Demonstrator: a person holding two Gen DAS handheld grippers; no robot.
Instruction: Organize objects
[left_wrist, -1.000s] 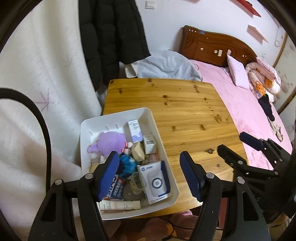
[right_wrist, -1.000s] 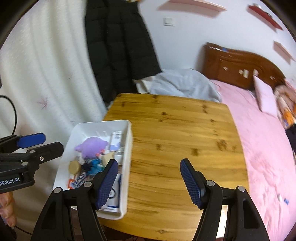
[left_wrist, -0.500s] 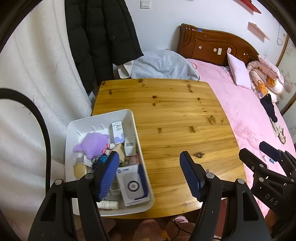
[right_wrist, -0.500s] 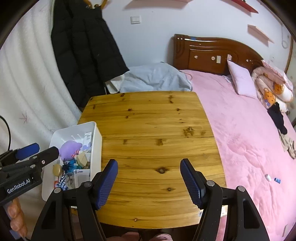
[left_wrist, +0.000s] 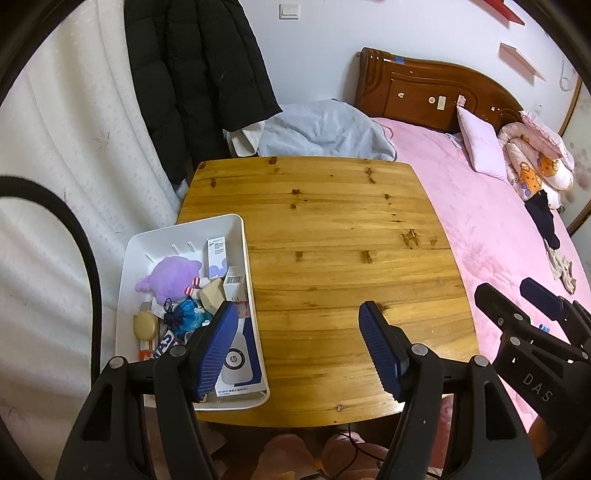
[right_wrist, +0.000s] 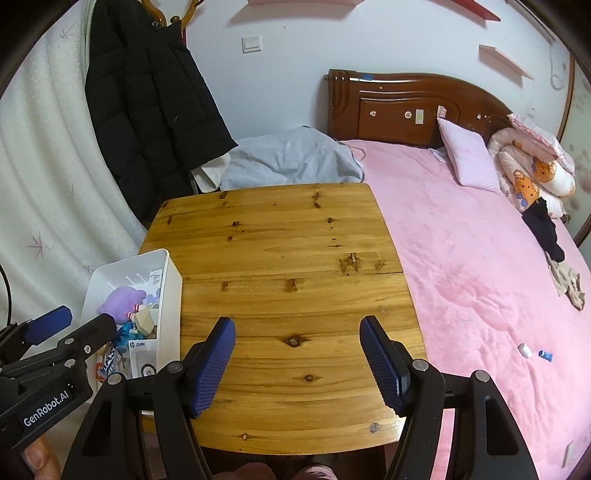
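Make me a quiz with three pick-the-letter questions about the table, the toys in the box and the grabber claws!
1. Where does the white bin sit on the wooden table?
A. left edge
B. middle
C. far right corner

2. What colour is the plush toy in the bin?
A. green
B. purple
C. red

3. How do the left gripper and right gripper stand?
A. both open, holding nothing
B. both clamped on a box
C. one holding the plush

Answers: 1 A, the bin lies along the table's left side. 2 B, its body is purple. 3 A, bare tabletop shows between each pair of blue pads.
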